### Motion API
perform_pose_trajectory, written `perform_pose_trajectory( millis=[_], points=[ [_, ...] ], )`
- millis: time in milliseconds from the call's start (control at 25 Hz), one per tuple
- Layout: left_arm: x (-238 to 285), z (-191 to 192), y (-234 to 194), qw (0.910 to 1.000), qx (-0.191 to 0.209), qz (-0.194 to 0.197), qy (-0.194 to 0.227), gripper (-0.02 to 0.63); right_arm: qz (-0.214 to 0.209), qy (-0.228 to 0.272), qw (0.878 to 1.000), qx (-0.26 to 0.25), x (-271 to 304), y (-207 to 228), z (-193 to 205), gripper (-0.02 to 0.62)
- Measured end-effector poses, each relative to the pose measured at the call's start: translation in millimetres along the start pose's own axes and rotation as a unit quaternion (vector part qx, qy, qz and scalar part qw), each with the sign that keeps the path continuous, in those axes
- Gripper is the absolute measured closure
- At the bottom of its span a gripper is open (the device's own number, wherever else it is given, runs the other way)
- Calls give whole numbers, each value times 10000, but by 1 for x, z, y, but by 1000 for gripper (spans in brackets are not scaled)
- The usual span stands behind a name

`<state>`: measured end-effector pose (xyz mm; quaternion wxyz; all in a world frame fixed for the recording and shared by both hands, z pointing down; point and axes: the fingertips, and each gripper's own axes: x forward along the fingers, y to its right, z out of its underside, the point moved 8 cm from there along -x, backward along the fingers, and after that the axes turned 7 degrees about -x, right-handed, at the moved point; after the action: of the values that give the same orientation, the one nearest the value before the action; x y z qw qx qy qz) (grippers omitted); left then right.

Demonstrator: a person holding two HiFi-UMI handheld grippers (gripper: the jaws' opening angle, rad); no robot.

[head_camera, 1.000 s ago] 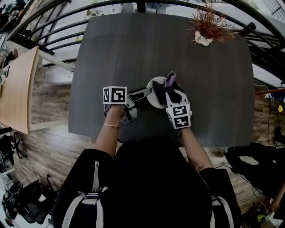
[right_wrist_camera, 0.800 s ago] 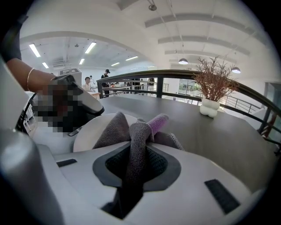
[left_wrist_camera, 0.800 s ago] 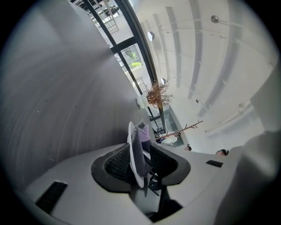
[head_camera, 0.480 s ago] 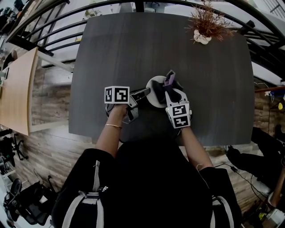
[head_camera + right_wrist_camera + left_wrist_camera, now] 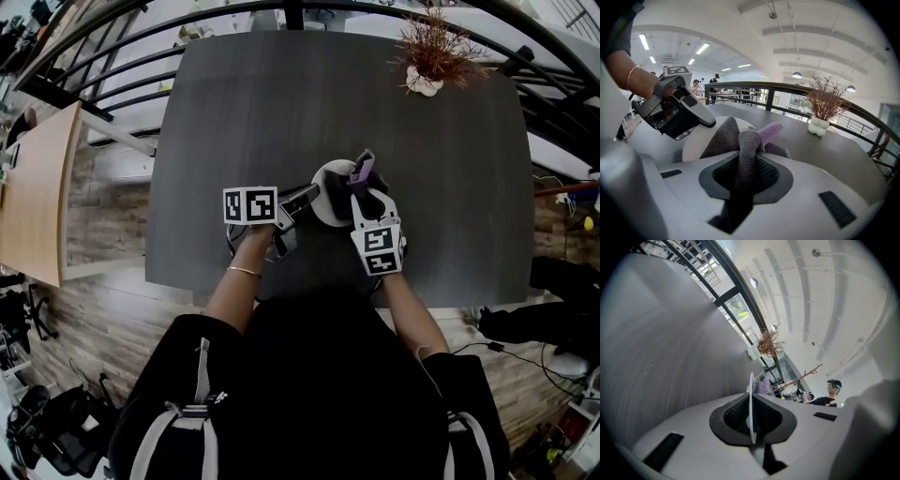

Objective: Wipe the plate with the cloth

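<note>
Things counted, on and beside the table

One dark grey rectangular table (image 5: 281,103); on it one white round plate (image 5: 327,180), one grey and purple terry cloth (image 5: 364,178) and one white vase of dried brown twigs (image 5: 429,67). Two white hand-held grippers: the left hand-held gripper (image 5: 312,195) and the right hand-held gripper (image 5: 362,201). One light wooden tabletop (image 5: 33,187) stands apart.

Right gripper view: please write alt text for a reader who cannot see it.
The right hand-held gripper is shut on a grey and purple cloth that lies on a white plate. At left, the left hand-held gripper, whose jaws have just been closing, clamps the plate's rim; a dried plant stands farther back on the dark table.
</note>
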<state>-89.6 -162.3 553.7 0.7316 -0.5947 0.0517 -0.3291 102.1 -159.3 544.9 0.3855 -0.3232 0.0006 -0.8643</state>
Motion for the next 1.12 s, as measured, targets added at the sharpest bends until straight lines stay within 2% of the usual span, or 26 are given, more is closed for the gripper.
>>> perform_pose_trajectory(
  millis=[280,600,1120],
  points=[
    [-5,-3,20,9982,546,221,111,588,165,319,9993,100,-19,4,-9,532],
    [-23,-13,61,9916,1035,587,503,588,535,976,9938,4,-51,12,-45,532],
    [-59,-28,146,9628,2129,1232,1116,588,1069,2060,9725,-202,-103,22,-102,531]
  ],
)
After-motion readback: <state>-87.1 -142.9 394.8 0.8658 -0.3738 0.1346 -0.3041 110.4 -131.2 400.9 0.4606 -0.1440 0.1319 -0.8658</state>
